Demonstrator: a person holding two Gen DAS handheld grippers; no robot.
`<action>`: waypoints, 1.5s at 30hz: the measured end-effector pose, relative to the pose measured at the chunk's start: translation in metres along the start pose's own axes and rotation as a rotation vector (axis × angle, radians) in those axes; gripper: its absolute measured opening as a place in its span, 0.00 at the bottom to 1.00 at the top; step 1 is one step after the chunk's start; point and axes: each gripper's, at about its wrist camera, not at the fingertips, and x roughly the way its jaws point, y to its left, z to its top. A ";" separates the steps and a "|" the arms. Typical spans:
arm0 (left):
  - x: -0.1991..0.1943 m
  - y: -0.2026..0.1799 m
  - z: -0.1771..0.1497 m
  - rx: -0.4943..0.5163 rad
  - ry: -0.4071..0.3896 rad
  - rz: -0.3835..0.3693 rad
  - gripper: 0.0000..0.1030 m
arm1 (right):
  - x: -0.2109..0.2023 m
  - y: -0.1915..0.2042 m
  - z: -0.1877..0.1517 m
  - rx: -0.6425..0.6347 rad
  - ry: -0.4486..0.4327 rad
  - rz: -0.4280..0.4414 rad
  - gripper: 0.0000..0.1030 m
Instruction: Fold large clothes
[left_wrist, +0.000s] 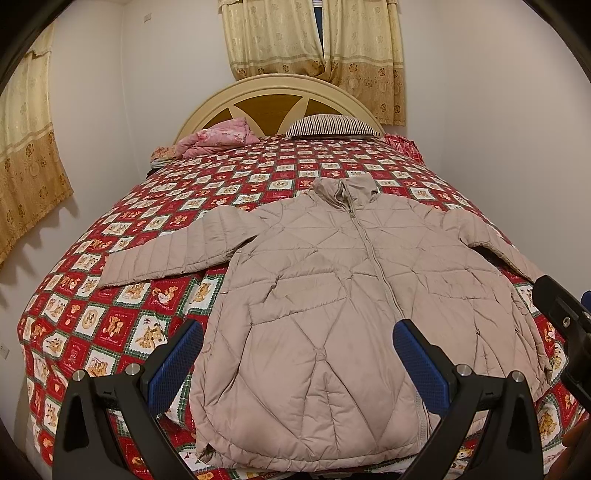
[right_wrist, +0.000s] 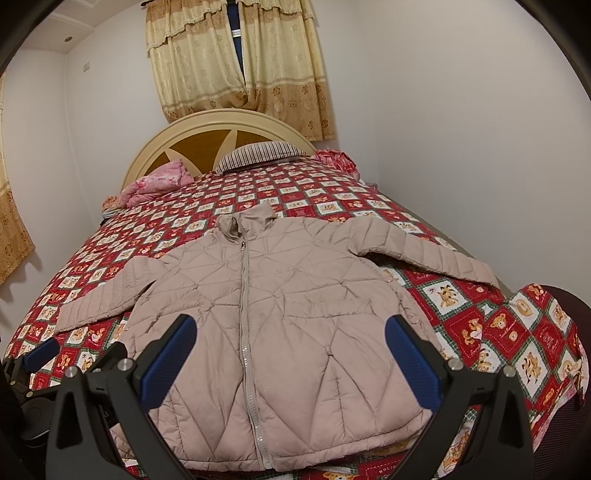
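Observation:
A beige quilted puffer jacket (left_wrist: 325, 295) lies flat and zipped on the bed, collar toward the headboard, both sleeves spread out to the sides. It also shows in the right wrist view (right_wrist: 280, 325). My left gripper (left_wrist: 297, 332) is open and empty, held above the jacket's lower left part. My right gripper (right_wrist: 290, 328) is open and empty, held above the jacket's lower right part. The left gripper's blue pad shows at the left edge of the right wrist view (right_wrist: 38, 354).
The bed has a red patchwork quilt (left_wrist: 122, 295) and a rounded cream headboard (left_wrist: 273, 92). A pink bundle (left_wrist: 218, 142) and a striped pillow (left_wrist: 332, 125) lie at the head. White walls flank the bed; curtains (left_wrist: 314, 40) hang behind.

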 end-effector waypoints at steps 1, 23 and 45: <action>0.000 0.000 0.000 0.000 0.000 0.000 0.99 | 0.000 0.000 0.001 0.000 0.001 0.000 1.00; 0.067 0.005 -0.005 -0.022 0.088 -0.111 0.99 | 0.035 -0.019 -0.016 0.061 0.057 -0.005 1.00; 0.251 0.032 0.028 -0.137 0.185 0.012 0.99 | 0.098 -0.352 -0.008 0.975 0.125 -0.095 0.78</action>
